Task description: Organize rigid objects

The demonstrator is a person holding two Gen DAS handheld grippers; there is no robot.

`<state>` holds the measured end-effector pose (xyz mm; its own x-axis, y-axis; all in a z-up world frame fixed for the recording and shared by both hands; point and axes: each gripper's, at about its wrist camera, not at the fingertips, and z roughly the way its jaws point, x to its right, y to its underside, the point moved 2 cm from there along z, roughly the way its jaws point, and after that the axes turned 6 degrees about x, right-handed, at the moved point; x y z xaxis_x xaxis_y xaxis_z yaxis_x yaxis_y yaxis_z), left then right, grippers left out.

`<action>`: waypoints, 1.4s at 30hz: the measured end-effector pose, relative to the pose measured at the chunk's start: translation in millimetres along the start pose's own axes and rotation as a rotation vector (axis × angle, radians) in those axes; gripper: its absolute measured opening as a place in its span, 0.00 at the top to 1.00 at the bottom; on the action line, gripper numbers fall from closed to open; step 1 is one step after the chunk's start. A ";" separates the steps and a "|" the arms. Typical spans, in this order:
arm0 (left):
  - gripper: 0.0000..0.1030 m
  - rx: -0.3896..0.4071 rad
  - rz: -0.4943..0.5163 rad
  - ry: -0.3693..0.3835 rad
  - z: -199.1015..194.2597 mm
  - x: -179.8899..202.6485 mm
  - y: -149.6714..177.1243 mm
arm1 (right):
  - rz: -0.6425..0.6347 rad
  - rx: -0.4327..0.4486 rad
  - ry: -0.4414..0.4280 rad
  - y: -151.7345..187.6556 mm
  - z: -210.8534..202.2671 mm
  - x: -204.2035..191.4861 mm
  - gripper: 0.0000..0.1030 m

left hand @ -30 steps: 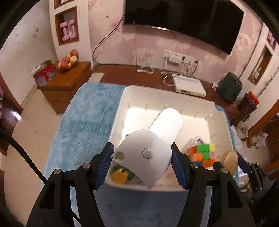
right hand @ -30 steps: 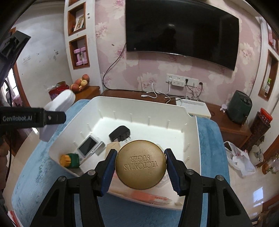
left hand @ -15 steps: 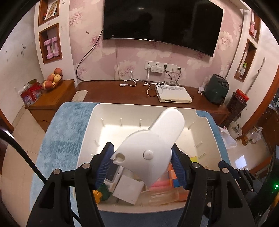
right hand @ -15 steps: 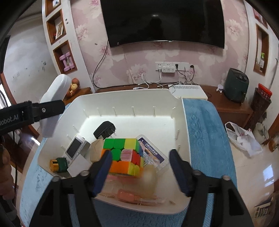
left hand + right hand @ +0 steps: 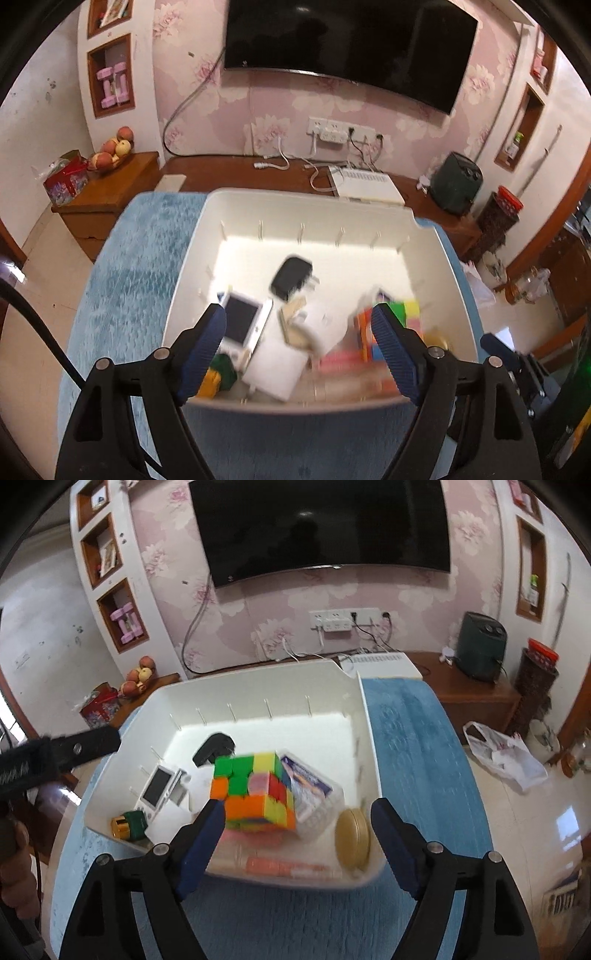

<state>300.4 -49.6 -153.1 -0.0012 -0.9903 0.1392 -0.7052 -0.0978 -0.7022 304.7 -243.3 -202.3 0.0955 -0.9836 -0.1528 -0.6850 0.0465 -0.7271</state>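
Right wrist view, right gripper [image 5: 297, 832] jaws opening, empty, gold tin [image 5: 352, 840] in bin [image 5: 255, 685] between them.

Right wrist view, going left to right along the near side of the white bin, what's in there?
Green jar with gold lid → handheld game console → colour cube → round gold tin.

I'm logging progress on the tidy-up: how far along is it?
Mostly done, it looks: the white bin already holds the puzzle cube, gold tin, black charger and white handheld device. Nothing is in hand: both the left gripper and right gripper have empty, opening jaws. No loose items show on the blue mat.
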 end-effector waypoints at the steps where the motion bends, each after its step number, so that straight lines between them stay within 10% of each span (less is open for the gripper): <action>1: 0.19 -0.006 0.003 0.008 -1.8 -0.6 3.4 | 0.006 -0.007 0.013 5.3 -3.6 -1.5 0.21; 17: 0.08 -0.305 0.010 0.117 -147.9 -52.4 95.0 | 0.103 -0.263 -0.028 64.9 -118.1 -67.2 0.16; 20: 0.03 -0.271 -0.031 0.137 -184.2 -55.9 96.3 | 0.088 -0.288 -0.050 68.8 -144.4 -85.8 0.00; 42: 0.01 0.061 0.039 0.044 -270.8 -27.7 50.0 | 0.076 -0.117 -0.028 43.1 -277.0 -104.9 0.00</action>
<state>73.2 -0.2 -3.0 -0.0596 -0.9883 0.1405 -0.6597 -0.0666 -0.7486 65.1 -186.3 -32.2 0.0590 -0.9727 -0.2243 -0.7701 0.0986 -0.6303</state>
